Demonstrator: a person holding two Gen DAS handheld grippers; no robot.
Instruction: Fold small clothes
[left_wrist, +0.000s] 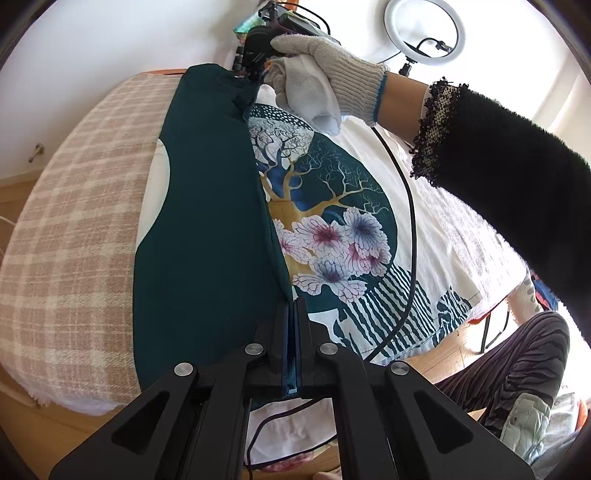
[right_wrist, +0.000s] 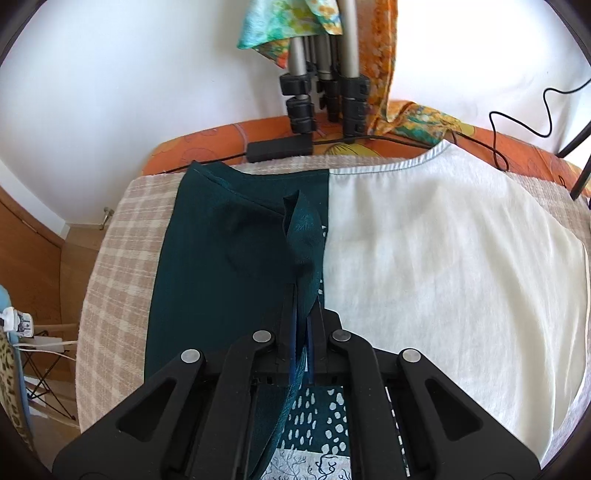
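Our left gripper is pressed fully together, with the folded edge of the shirt caught at its tips. Our right gripper stands only a crack apart, and a twisted strip of the dark green cloth runs up between its jaws; whether the pads actually press on it we cannot tell. From the left wrist view we see the right gripper at the far end of the same fold, held by a gloved hand with a black sleeve behind it.

The shirt lies spread on the surface, over a checked beige cover. Its dark green side is turned over in a long flap along the shirt's length, the fold line running between our two grippers. Beside the flap the white front shows a round print of a tree and pink-white flowers, with teal stripes below. In the right wrist view the white part lies flat to the right of the green flap, reaching the neckline at the far edge.
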